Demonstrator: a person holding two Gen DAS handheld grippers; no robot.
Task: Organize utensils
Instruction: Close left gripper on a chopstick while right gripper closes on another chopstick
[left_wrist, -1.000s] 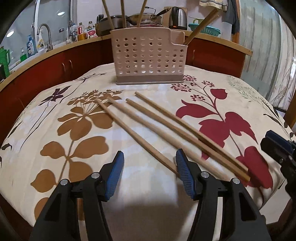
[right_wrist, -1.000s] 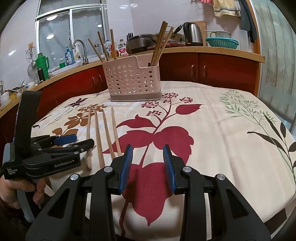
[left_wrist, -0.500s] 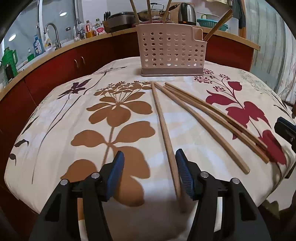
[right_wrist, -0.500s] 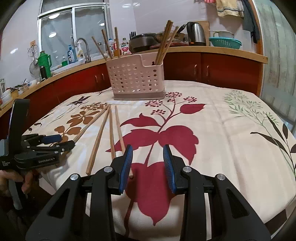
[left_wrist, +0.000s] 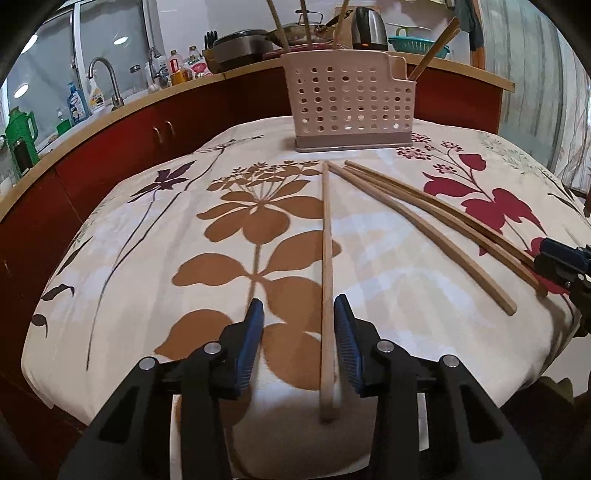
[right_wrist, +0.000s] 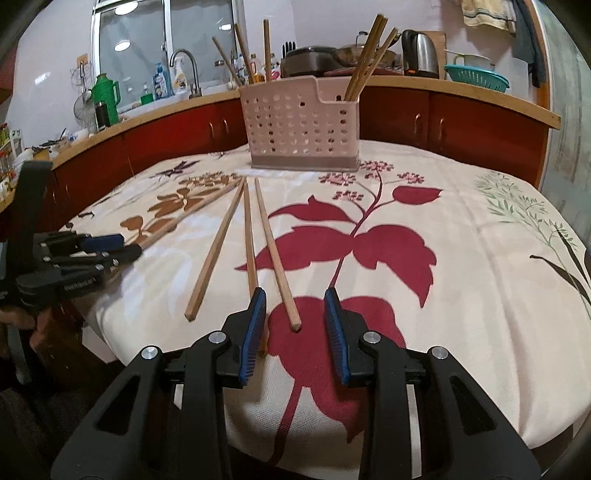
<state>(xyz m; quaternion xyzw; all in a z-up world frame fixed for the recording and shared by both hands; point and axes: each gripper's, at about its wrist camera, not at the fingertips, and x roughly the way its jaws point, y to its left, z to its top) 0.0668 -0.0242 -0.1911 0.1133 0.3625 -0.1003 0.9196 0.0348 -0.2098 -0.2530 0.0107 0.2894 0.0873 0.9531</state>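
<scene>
Several wooden chopsticks lie on the floral tablecloth (left_wrist: 391, 280) in front of a pink perforated holder (left_wrist: 349, 103) that has more chopsticks standing in it. My left gripper (left_wrist: 298, 321) is closing around the near end of the leftmost chopstick (left_wrist: 325, 258), which lies between the jaws close to the right pad; the left pad is clear of it. My right gripper (right_wrist: 294, 314) is closing too, with the tip of the rightmost chopstick (right_wrist: 275, 254) between its pads, untouched. Another chopstick (right_wrist: 249, 240) runs behind its left finger (right_wrist: 255, 325). The holder (right_wrist: 301, 129) stands at the far side of the table.
Two more chopsticks (left_wrist: 428, 229) lie fanned between the grippers. The right gripper's tip (left_wrist: 561, 260) shows at the right edge of the left wrist view. The left gripper (right_wrist: 85, 247) shows at the left table edge. Red cabinets and a cluttered counter (right_wrist: 461, 88) ring the table.
The left gripper shifted so the leftmost chopstick now lies between its jaws, which have narrowed. The right gripper came forward and down onto the rightmost chopstick's tip and narrowed slightly.
</scene>
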